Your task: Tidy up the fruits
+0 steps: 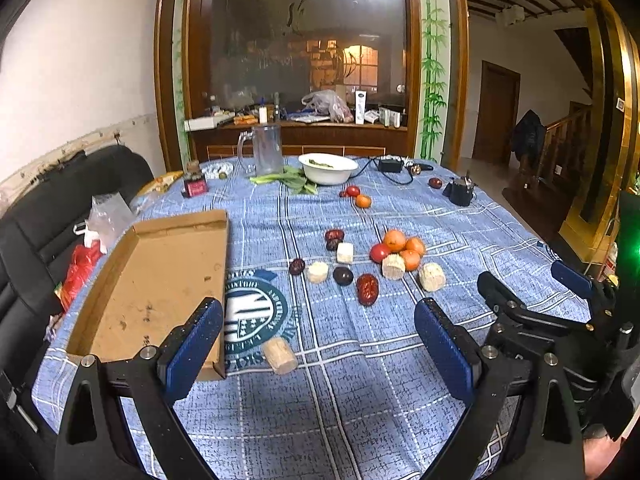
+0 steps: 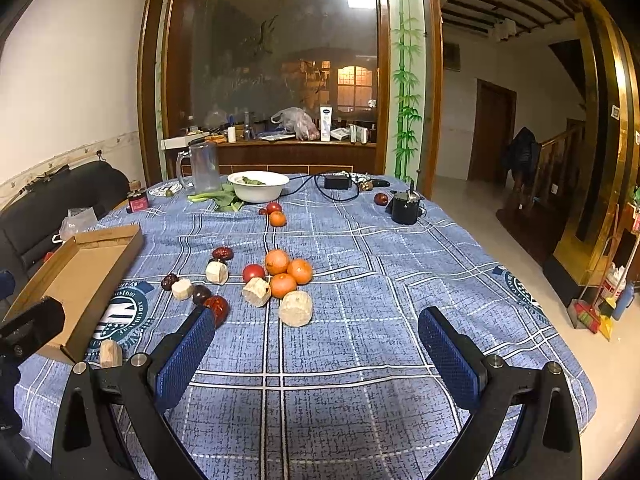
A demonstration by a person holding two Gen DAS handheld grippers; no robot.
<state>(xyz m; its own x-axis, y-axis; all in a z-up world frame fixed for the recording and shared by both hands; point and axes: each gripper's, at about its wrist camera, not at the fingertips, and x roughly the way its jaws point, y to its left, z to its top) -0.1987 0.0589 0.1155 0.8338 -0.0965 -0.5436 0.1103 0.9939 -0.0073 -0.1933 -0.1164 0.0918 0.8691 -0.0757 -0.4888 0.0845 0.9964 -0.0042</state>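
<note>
left gripper (image 1: pixel 318 326) and right gripper (image 2: pixel 316 330) gape wide, empty, before oranges (image 2: pixel 289 271) (cardboard tray (image 1: pixel 160 280) bare).

Table (image 2: pixel 400 280) covered by a blue plaid cloth with a round green emblem near its left edge. Along the left edge: shallow cardboard tray (image 1: pixel 160 280), empty, open side up. Near the front-left, just beside the tray's near corner: one pale cut chunk (image 1: pixel 280 356). Mid-table: cluster of three oranges (image 2: pixel 288 272) touching a red tomato (image 2: pixel 253 273); pale chunks and dark red dates (image 1: pixel 367 289) scattered around and to the left of them. Further back, centre: a lone orange with a small tomato (image 2: pixel 274 208). Far edge: white bowl (image 2: pixel 258 186) holding greens, leafy stalks beside it, clear jug (image 2: pixel 204 168), black adapter with cable (image 2: pixel 338 181). Far-right: black cup-like object (image 2: pixel 406 208), one date beside it. Far-left corner: small red jar (image 2: pixel 137 201).
</note>
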